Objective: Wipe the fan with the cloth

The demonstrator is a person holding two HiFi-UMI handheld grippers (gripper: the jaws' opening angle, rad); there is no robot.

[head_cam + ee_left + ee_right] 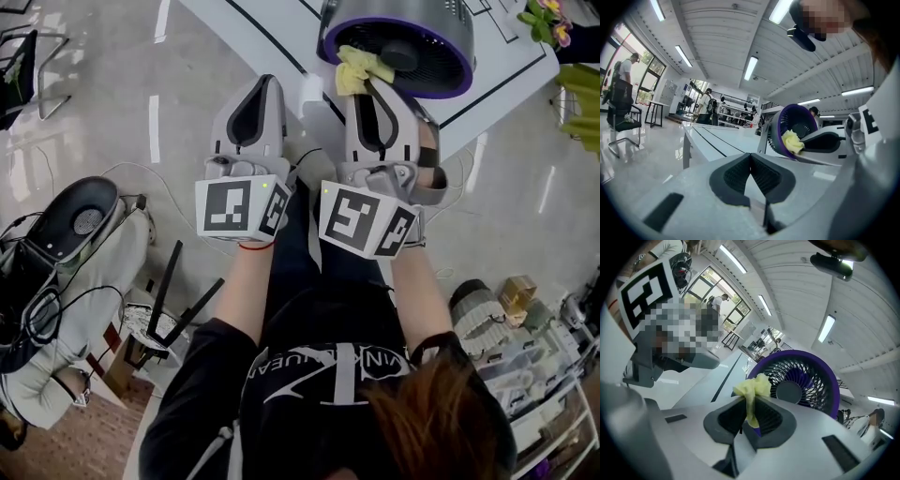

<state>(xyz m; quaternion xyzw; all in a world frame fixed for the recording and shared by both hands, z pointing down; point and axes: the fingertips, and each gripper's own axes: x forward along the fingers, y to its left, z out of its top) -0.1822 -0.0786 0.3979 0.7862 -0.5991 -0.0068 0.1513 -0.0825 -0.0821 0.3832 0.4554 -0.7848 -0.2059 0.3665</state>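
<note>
Crumpled cloth (752,387), seemingly plastic round fan (791,392)

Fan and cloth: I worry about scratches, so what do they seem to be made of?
Fan: probably moulded plastic; its purple rim shows a smooth, glossy sheen, and the dark grille has thin moulded-looking ribs, though coated metal is possible. Cloth: soft pale-yellow fabric, matte, crumpling in loose folds where the right gripper pinches it; weave too small to tell.

Yellow cloth (751,389), purple-rimmed fan (799,380)
</note>
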